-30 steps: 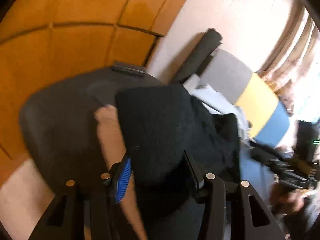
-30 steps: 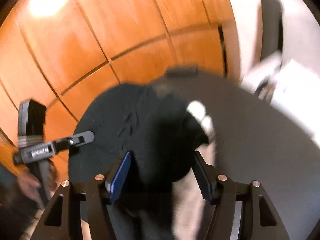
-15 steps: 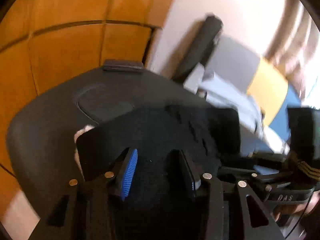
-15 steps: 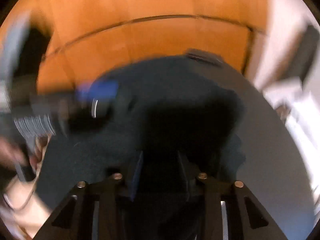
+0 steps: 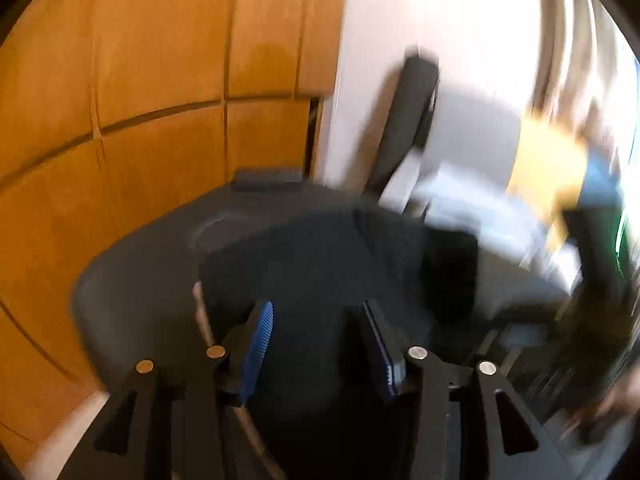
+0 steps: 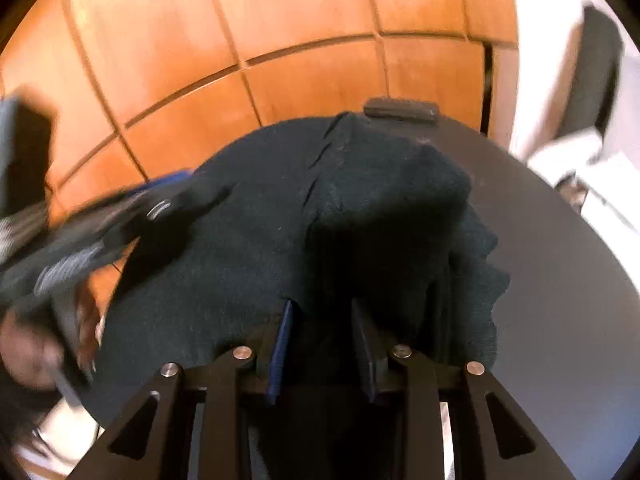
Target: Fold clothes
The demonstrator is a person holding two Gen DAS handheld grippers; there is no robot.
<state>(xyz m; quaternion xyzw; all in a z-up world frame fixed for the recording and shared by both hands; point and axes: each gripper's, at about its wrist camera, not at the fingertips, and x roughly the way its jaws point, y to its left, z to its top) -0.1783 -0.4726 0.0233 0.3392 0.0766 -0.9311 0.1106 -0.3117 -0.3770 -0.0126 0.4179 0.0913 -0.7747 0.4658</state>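
On the dark round worktop (image 6: 560, 280) backed by orange wood panelling (image 6: 280, 40), a black garment (image 6: 248, 248) lies bunched, with a humped fold rising near its middle. At the left, the left tool (image 5: 318, 334) hangs with its blue-padded fingers (image 5: 260, 336) spread apart and nothing between them; the cloth sits directly ahead of and under it, reaching away to the right. Further right, the right tool (image 6: 322, 332) has its fingers drawn close on a thick fold of the garment, seemingly pinching it, though the dark cloth hides the contact itself. To the right edge, a chair (image 5: 412, 112) stands blurred. From the right tool the garment runs forward and leftward toward the left tool, so the right hand is the nearer for carrying the fold over, in my judgement. Compared with half a second ago, the left tool's fingers stand wider and appear to have let go of the cloth, while the right tool's grip looks much the same
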